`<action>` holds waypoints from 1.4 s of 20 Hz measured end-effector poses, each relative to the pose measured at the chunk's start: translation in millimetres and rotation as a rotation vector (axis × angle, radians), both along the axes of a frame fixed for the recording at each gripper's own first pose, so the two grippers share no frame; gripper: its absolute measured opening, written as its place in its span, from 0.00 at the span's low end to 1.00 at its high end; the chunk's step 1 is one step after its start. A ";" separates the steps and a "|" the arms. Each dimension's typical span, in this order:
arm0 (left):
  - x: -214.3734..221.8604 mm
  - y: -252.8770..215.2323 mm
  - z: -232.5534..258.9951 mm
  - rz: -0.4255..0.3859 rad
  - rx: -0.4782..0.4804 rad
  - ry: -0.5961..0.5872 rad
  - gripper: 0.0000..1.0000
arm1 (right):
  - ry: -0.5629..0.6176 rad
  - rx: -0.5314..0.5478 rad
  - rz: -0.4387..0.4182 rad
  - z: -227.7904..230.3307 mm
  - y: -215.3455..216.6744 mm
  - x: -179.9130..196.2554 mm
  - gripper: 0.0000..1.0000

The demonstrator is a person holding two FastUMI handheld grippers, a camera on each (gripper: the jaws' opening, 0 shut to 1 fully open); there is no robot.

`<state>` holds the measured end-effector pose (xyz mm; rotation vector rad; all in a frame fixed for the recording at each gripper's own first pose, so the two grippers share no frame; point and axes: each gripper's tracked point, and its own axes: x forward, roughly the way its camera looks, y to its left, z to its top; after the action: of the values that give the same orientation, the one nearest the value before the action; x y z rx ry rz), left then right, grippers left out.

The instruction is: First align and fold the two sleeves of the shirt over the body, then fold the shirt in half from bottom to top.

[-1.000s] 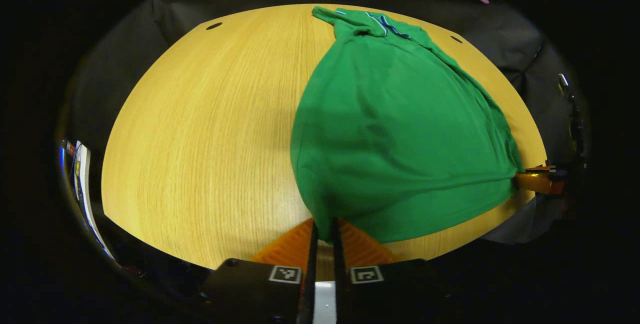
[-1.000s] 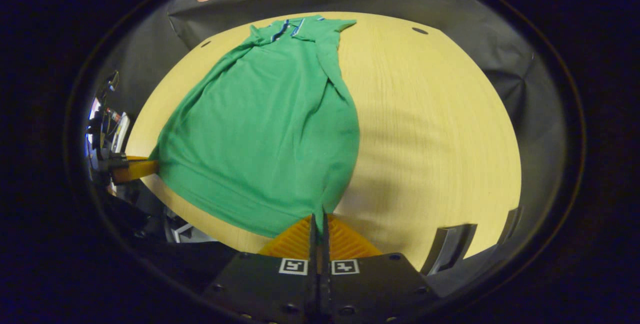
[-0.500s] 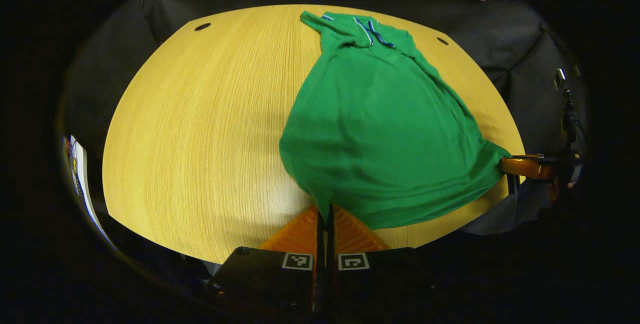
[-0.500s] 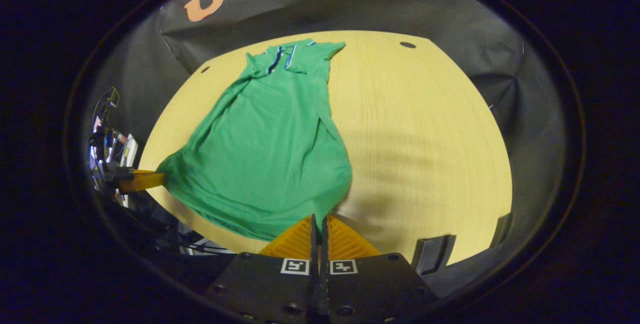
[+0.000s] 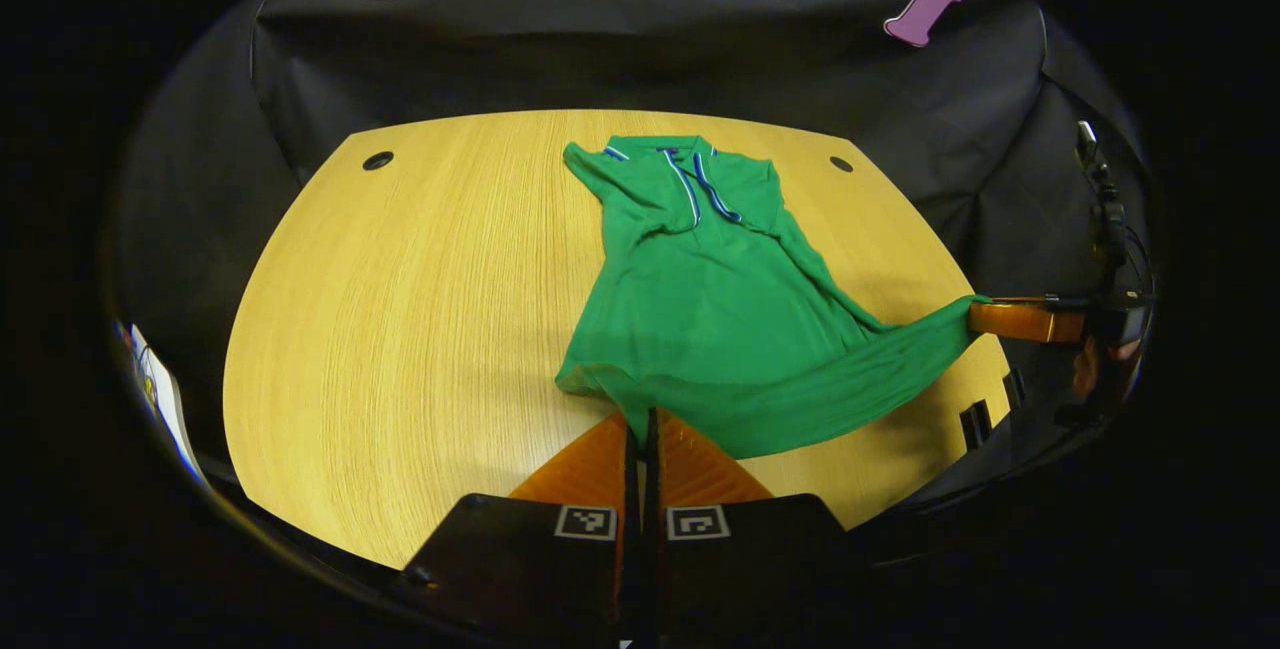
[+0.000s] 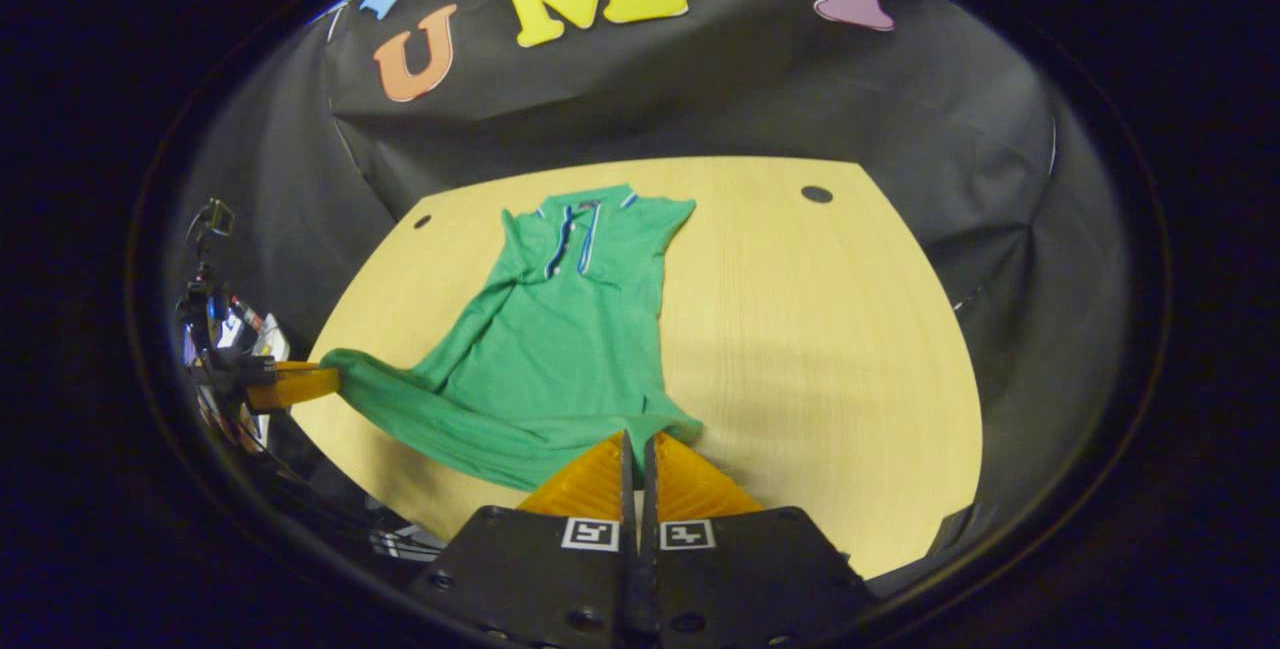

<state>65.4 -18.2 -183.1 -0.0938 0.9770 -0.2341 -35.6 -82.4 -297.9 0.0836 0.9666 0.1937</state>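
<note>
We clamp our left gripper [image 5: 641, 421] and right gripper [image 6: 637, 441] on the green polo shirt's [image 5: 720, 309] hem corners above the wooden table [image 5: 400, 329].

Shirt [image 5: 720, 319] hem corners hidden between each gripper's fingers

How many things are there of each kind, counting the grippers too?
Green shirt: 1
Wooden table: 1
Grippers: 2, the left gripper and the right gripper, each shut on a bottom corner of the shirt
Total: 4
</note>
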 end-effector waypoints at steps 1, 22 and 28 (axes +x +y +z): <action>11.0 1.3 5.3 0.003 -0.002 -0.023 0.06 | -0.017 0.004 0.000 6.9 0.3 9.0 0.00; 270.2 10.4 44.2 0.069 0.007 -0.283 0.06 | -0.234 0.037 -0.042 72.7 12.7 282.2 0.00; 339.1 13.7 23.6 0.105 0.005 -0.314 0.06 | -0.242 0.032 -0.023 49.5 24.7 352.2 0.00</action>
<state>404.5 -4.4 -159.5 -0.1003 0.6577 -0.1445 316.6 -57.7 -248.4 0.0985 0.7216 0.1930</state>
